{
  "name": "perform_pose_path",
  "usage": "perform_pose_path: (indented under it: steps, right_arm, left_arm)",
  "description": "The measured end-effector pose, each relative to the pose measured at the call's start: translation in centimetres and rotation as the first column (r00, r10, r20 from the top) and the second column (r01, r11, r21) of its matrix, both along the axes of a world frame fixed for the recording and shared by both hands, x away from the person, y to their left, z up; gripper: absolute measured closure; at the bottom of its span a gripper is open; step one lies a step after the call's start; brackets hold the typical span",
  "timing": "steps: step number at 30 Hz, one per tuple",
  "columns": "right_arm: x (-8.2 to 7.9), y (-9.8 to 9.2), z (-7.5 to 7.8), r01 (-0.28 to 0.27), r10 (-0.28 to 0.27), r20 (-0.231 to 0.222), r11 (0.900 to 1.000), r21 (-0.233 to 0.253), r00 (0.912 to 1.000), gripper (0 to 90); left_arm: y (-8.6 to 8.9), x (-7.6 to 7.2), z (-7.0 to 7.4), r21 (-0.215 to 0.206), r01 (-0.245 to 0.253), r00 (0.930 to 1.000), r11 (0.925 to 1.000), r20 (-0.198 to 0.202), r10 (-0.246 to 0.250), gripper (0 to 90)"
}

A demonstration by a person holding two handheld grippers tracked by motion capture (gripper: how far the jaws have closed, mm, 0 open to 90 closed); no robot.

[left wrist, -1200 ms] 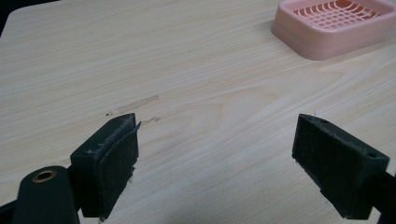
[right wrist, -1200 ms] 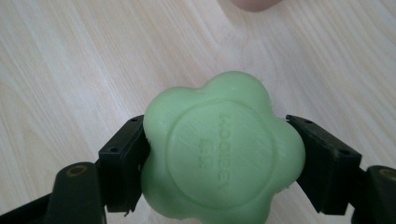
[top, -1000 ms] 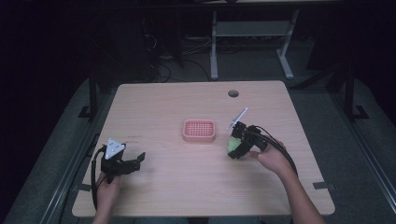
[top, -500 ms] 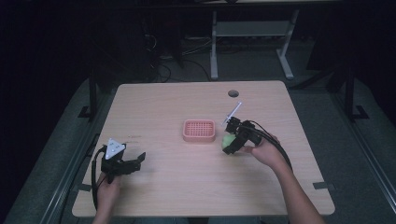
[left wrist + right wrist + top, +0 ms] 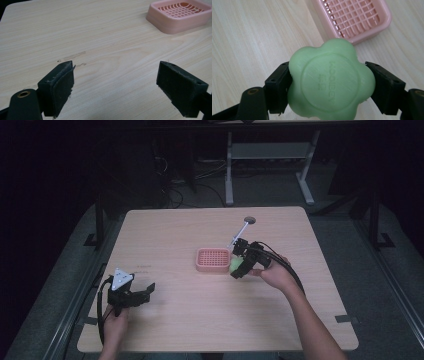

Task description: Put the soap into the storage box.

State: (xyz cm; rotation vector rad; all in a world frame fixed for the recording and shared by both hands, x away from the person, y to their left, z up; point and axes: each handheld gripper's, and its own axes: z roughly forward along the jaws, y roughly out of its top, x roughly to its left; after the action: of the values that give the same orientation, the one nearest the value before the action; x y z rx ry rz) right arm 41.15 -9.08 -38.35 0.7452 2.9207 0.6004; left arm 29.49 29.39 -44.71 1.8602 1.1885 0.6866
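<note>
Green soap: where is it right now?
The green soap is clamped in the right gripper, held just right of the pink soap dish near the table's middle in the high view.

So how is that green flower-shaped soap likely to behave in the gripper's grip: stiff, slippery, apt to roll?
The green soap probably stays stiff: its lobes hold their shape between the right gripper pads. Its smooth, waxy-looking face suggests it could slip if squeezed unevenly. Flat-faced and lobed, it seems unlikely to roll once laid in the pink soap dish.
</note>
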Motion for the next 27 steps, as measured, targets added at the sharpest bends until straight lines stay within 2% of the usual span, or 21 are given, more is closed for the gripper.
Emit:
perform_pose_path:
  steps: [11, 13, 23, 27]
  right_arm:
    - [1.2, 1.5, 0.7, -0.015, 0.015, 0.005, 1.000, 0.013, 0.9999, 25.6]
    - [1.4, 1.9, 0.8, -0.022, 0.022, 0.012, 1.000, -0.001, 0.9997, 25.6]
    - [2.8, 3.6, 1.5, -0.026, 0.026, 0.007, 1.000, -0.005, 0.9996, 25.6]
    - [3.5, 4.1, 1.7, -0.029, 0.029, -0.001, 0.999, 0.017, 0.9996, 25.5]
  left_arm:
    - [0.0, 0.0, 0.0, -0.001, 0.001, 1.0000, 1.0000, 0.000, -0.001, 14.2]
    - [0.0, 0.0, 0.0, -0.002, 0.002, 1.0000, 1.0000, 0.001, -0.002, 14.2]
    - [0.1, 0.0, 0.0, -0.007, -0.001, 1.0000, 1.0000, 0.005, 0.001, 14.2]
    - [0.1, 0.1, 0.0, -0.010, -0.002, 1.0000, 0.9999, 0.005, 0.002, 14.2]
